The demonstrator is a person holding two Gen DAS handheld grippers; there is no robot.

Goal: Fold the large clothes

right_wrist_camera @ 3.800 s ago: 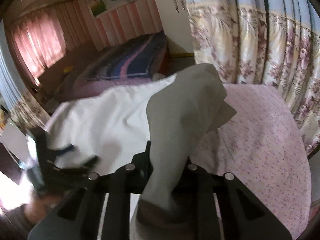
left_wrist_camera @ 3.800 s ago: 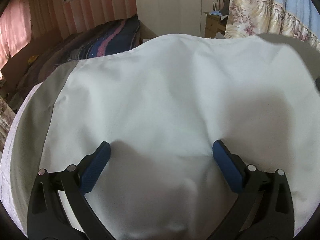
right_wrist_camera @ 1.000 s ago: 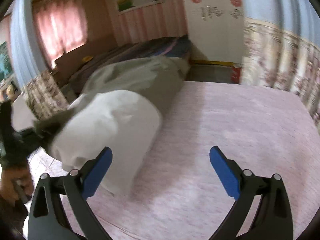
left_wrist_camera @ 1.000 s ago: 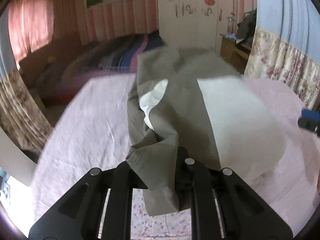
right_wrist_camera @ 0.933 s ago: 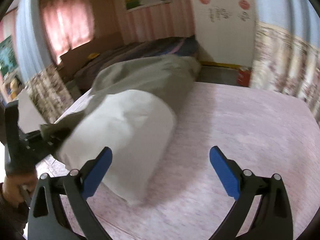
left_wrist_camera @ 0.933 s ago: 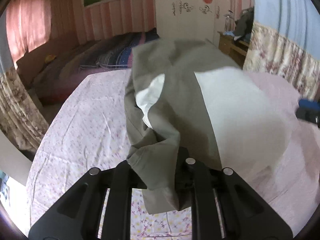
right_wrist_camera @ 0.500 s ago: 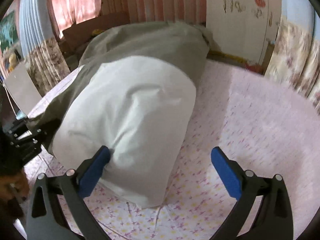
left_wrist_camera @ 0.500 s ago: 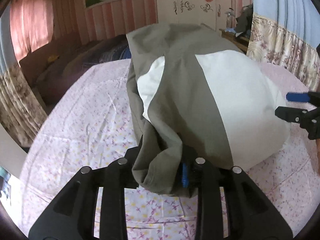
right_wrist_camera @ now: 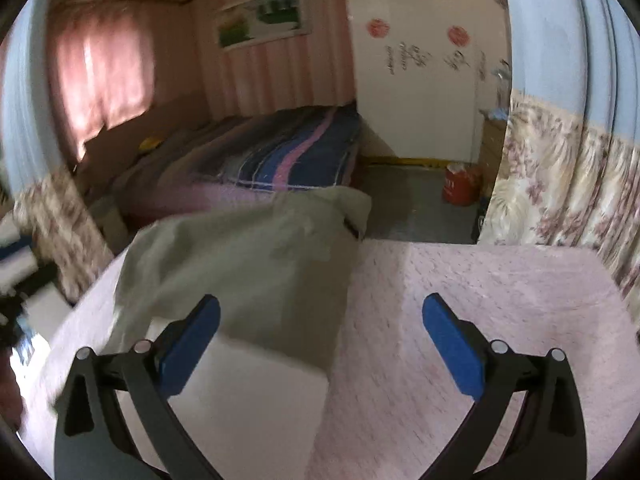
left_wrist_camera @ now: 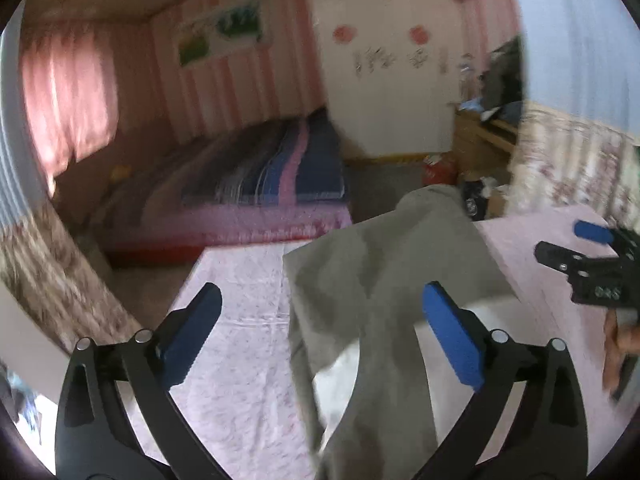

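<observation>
Grey-green and white garment (left_wrist_camera: 384,280) lies stretched along the pink flowered bed (left_wrist_camera: 240,320), its far end draped over the bed's far edge, the white part nearer the cameras. Beyond stands a second bed with a striped blanket (right_wrist_camera: 280,160). The left gripper (left_wrist_camera: 320,332) has just been opening and its jaws stand wide above the garment, nothing pinched between them. The right gripper (right_wrist_camera: 320,336) also gapes wide, empty, over the garment's right edge.
</observation>
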